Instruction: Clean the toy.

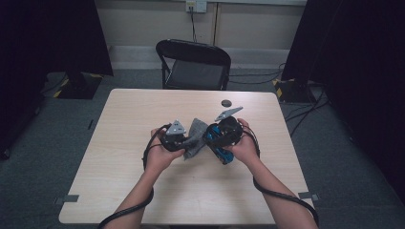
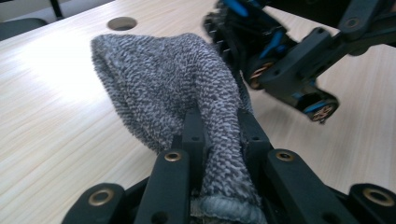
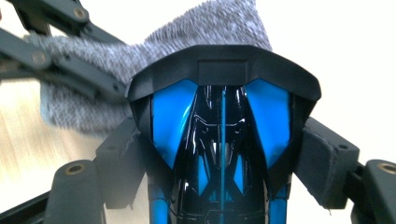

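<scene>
1 grey cloth point(image 2: 163, 88), 1 blue toy car point(image 3: 222, 140), perhaps 1 disc point(image 1: 226, 103)

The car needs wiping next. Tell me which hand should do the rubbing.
Left. The left gripper is shut on the grey cloth, beside the blue and black toy car. The right gripper is clamped on the car, so it likely steadies it.

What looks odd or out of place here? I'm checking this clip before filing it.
Nothing looks damaged or spilled. The left gripper is shut on a grey cloth, and the right gripper clamps a blue and black toy car beside it. A small dark disc lies alone on the table, apart from the work.
</scene>
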A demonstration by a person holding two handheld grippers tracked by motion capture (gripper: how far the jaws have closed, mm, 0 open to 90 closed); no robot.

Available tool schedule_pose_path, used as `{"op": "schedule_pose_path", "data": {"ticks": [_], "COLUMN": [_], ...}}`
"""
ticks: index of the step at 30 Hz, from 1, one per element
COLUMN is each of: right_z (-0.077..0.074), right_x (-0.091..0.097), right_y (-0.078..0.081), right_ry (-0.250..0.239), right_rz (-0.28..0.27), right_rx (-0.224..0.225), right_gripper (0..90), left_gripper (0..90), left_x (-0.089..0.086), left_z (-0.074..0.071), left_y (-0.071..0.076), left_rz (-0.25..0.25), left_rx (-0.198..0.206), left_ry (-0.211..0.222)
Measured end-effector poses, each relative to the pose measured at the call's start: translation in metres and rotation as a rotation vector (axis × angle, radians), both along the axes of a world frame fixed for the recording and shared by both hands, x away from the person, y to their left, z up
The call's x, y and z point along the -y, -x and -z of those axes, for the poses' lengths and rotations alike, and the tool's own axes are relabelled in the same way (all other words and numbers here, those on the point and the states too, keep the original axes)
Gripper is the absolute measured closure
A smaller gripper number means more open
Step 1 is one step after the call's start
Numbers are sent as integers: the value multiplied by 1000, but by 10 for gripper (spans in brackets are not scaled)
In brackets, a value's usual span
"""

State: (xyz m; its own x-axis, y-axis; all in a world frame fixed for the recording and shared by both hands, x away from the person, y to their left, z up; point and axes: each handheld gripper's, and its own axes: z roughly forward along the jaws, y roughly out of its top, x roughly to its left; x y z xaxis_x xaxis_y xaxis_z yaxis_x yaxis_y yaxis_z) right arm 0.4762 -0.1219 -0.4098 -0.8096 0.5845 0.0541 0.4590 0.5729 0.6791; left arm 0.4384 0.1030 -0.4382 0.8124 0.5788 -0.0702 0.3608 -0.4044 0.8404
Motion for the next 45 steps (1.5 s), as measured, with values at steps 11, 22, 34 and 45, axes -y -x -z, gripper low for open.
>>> {"op": "schedule_pose_path", "data": {"ticks": [11,22,34,45], "right_z": [-1,-6,-16,-25], "right_x": [-3,-7,-13,-10], "right_y": [-2,-7,-15,-20], "right_ry": [13,-12,-21,-36], "right_rz": [23,37,50,69], "right_rx": [10,5,7,11], "right_gripper": [257,257,257,257], "left_gripper": [770,770,769,768], "left_x": [14,24,37,41], "left_z": [6,16,29,34], "left_y": [5,11,19,22], "left_rz": [27,83,122,153], "left_rx": [-11,-37,-63,-84], "left_ry": [-23,-34,-31,-44]}}
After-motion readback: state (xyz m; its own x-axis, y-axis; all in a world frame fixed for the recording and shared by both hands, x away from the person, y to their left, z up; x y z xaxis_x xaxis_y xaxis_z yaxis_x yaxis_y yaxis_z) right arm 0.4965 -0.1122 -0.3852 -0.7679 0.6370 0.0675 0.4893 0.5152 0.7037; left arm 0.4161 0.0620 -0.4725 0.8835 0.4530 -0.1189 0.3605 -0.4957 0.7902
